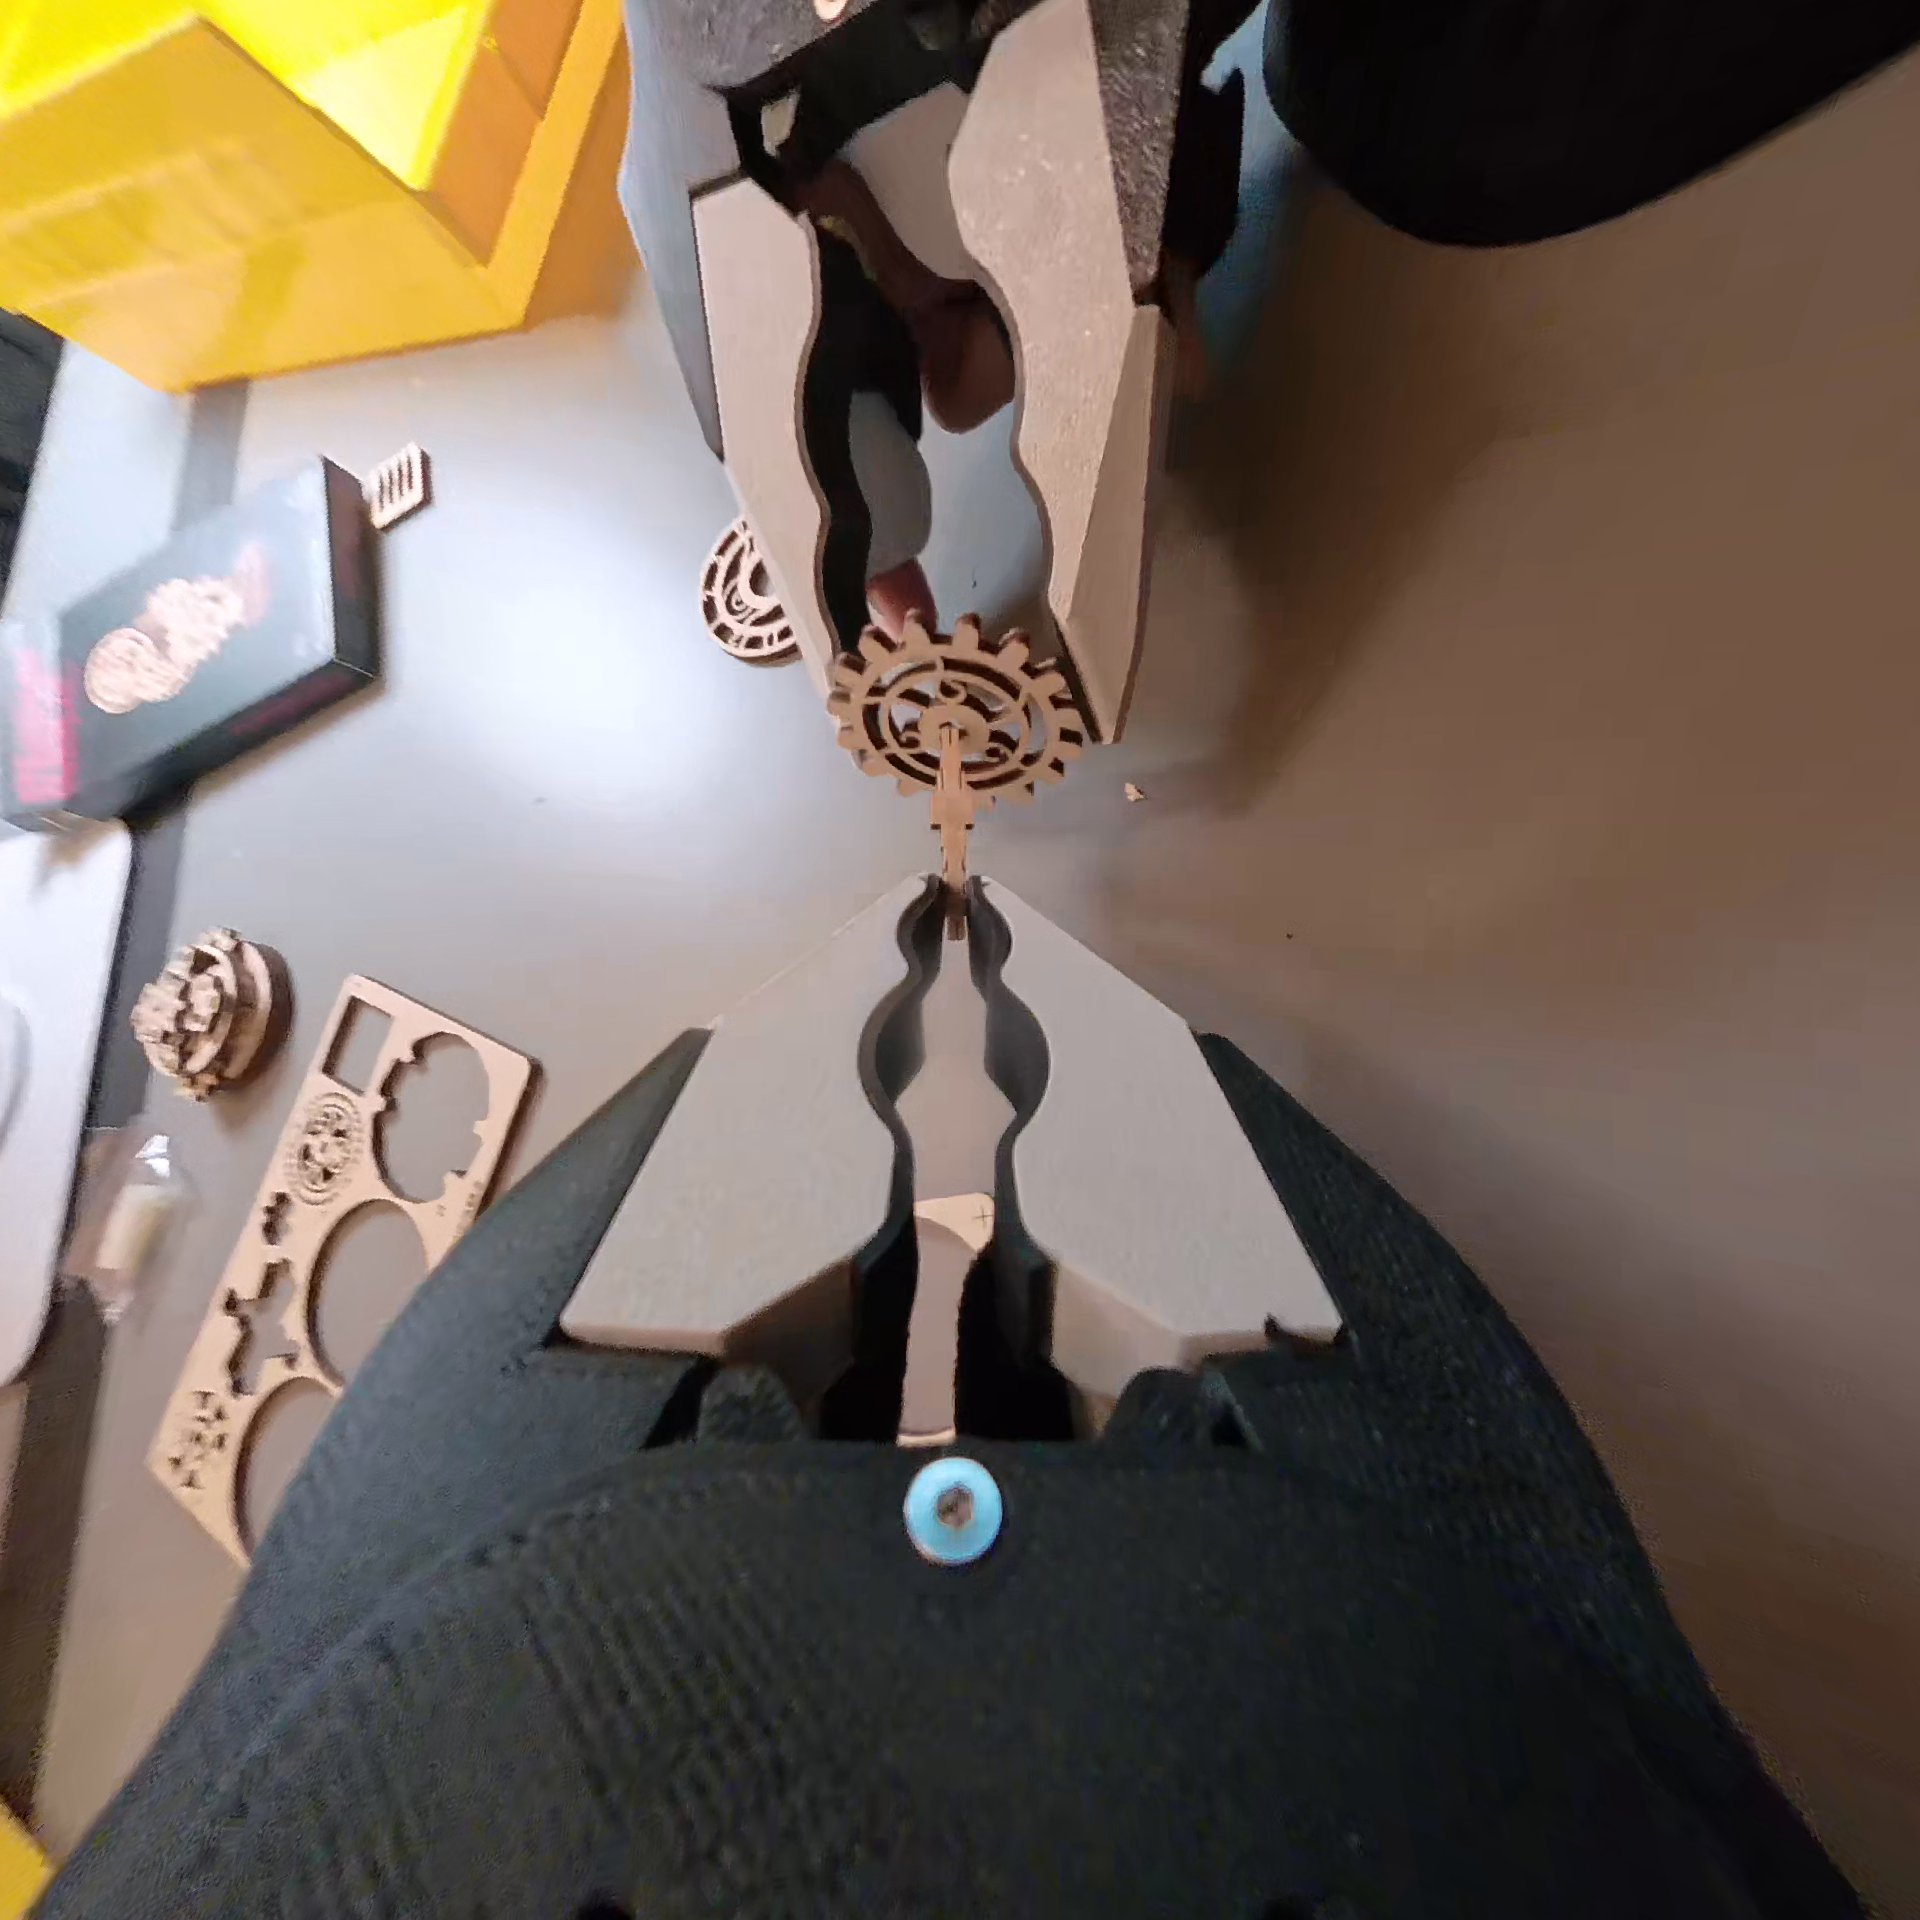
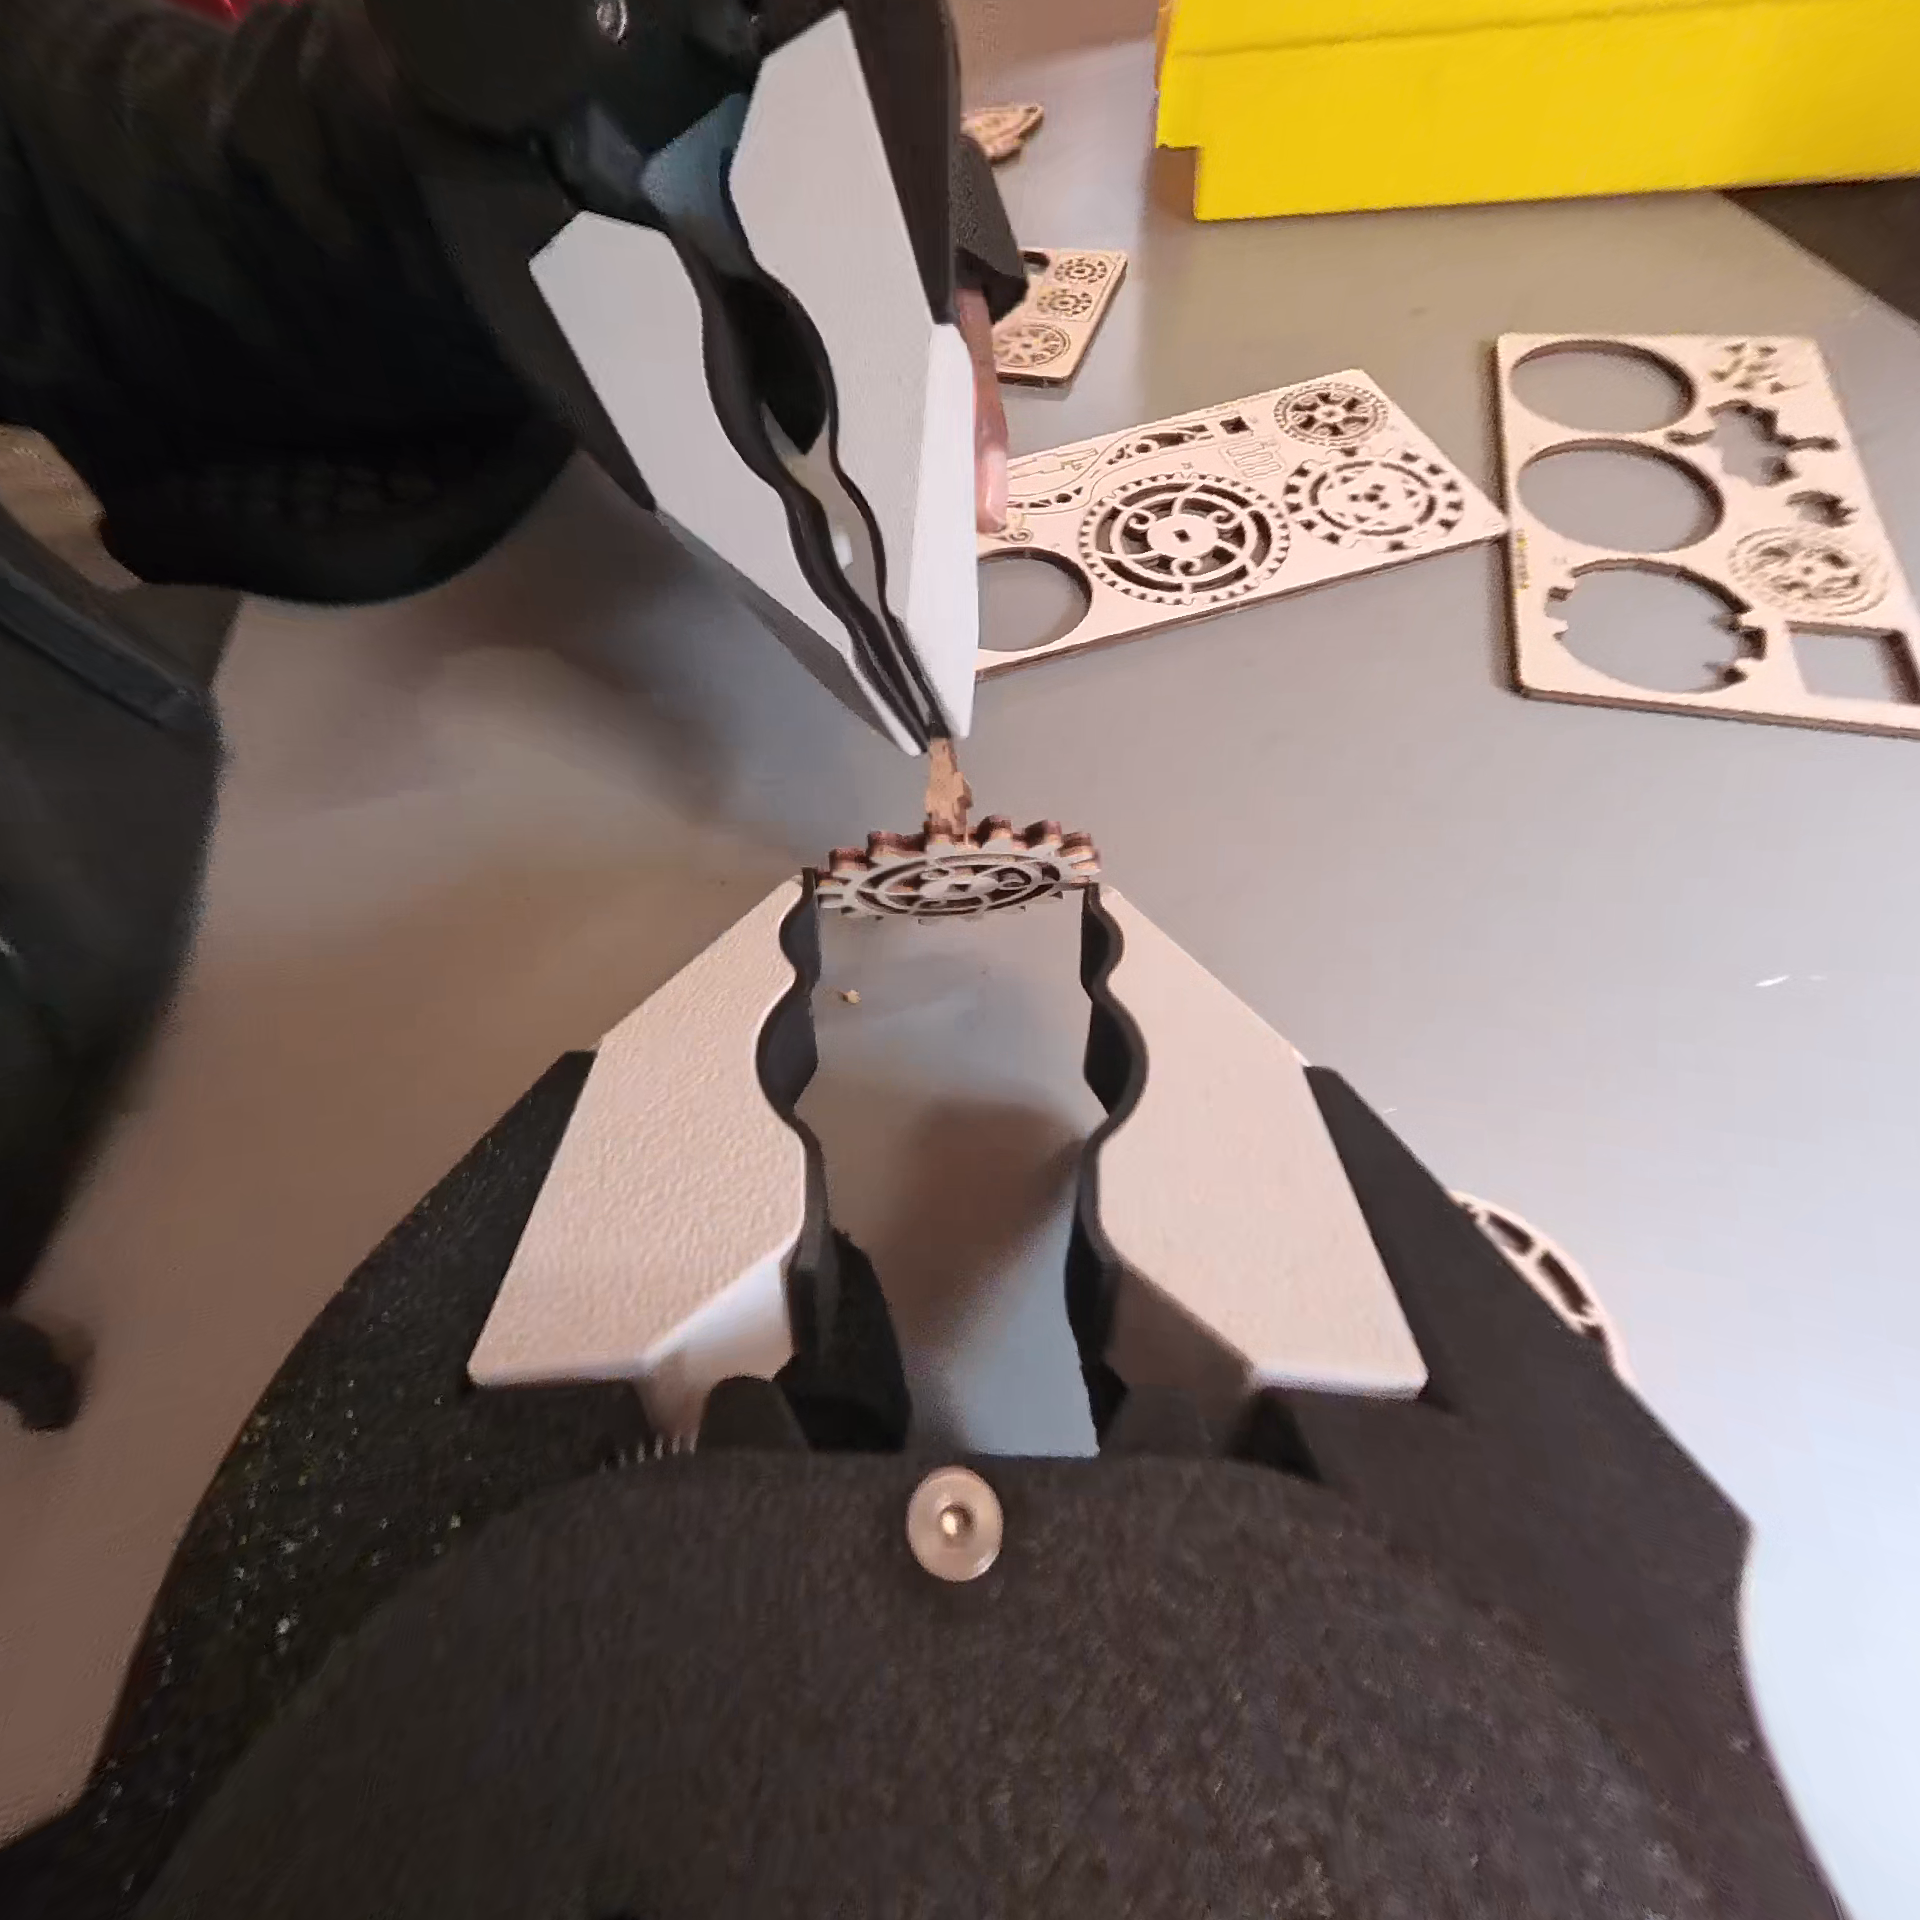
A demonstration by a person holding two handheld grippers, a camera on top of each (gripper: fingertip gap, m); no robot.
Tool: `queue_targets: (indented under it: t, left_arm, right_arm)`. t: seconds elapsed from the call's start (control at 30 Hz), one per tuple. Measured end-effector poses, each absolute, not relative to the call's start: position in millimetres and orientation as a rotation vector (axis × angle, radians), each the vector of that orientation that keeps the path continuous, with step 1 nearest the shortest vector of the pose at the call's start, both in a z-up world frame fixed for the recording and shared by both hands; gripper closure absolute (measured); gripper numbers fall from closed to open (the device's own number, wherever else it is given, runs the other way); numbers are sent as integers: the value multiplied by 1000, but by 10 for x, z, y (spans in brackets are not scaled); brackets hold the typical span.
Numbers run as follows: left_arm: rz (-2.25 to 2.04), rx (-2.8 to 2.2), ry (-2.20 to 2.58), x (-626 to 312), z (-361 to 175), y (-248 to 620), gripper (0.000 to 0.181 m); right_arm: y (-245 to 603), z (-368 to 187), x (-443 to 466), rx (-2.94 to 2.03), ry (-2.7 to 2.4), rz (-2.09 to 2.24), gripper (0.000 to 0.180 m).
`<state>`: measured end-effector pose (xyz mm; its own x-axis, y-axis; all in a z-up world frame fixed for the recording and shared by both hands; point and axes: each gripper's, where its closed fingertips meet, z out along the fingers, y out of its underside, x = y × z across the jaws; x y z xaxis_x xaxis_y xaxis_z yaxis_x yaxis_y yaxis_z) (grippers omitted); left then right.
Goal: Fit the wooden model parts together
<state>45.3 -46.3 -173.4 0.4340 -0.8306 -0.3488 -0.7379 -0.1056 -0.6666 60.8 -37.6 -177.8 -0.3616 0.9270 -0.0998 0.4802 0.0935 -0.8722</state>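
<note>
My left gripper point(image 1: 951, 896) is shut on a small wooden axle pin point(image 1: 952, 821), gripped at its near end. The pin's far end sits in the centre hole of a wooden gear point(image 1: 958, 719). My right gripper point(image 2: 948, 902) is shut on that gear point(image 2: 961, 881), holding it by its toothed rim between the fingertips, above the grey table. In the right wrist view the left gripper point(image 2: 935, 740) comes down from the upper left with the pin point(image 2: 943, 790) standing on the gear. In the left wrist view the right gripper point(image 1: 961, 665) reaches in from the top.
Wooden cut-out sheets point(image 2: 1236, 520) point(image 2: 1704, 530) lie on the table, one also in the left wrist view point(image 1: 343, 1226). A yellow box point(image 2: 1538, 94), a black product box point(image 1: 208, 644), a built gear assembly point(image 1: 213, 1013) and a round wooden disc point(image 1: 748, 608) lie around.
</note>
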Motion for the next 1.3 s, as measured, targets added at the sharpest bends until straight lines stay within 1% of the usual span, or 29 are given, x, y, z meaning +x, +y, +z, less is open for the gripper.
queue_targets:
  t: [0.03,0.2,0.37,0.57,1.0,1.3]
  left_arm:
    - [-113,-1843,1351,455,-1734,-460,179]
    - [120,-1693,1439,442,-1694,-414,179]
    - [456,-1529,1550,451,-1674,-352,179]
    - [578,-1436,1604,490,-1637,-361,179]
    - [538,-1413,1675,527,-1685,-455,179]
    - [370,-1398,1663,663,-1643,-566,179]
  right_arm:
    - [-392,-1766,610,-1397,-1887,1244,131]
    - [-393,-1727,618,-1504,-1868,1356,132]
    - [-390,-1766,648,-1546,-1895,1316,131]
    - [-348,-1765,665,-1570,-1874,1307,132]
    - [-371,-1843,671,-1556,-1931,1234,132]
    - [-526,-1791,722,-1449,-2015,1272,132]
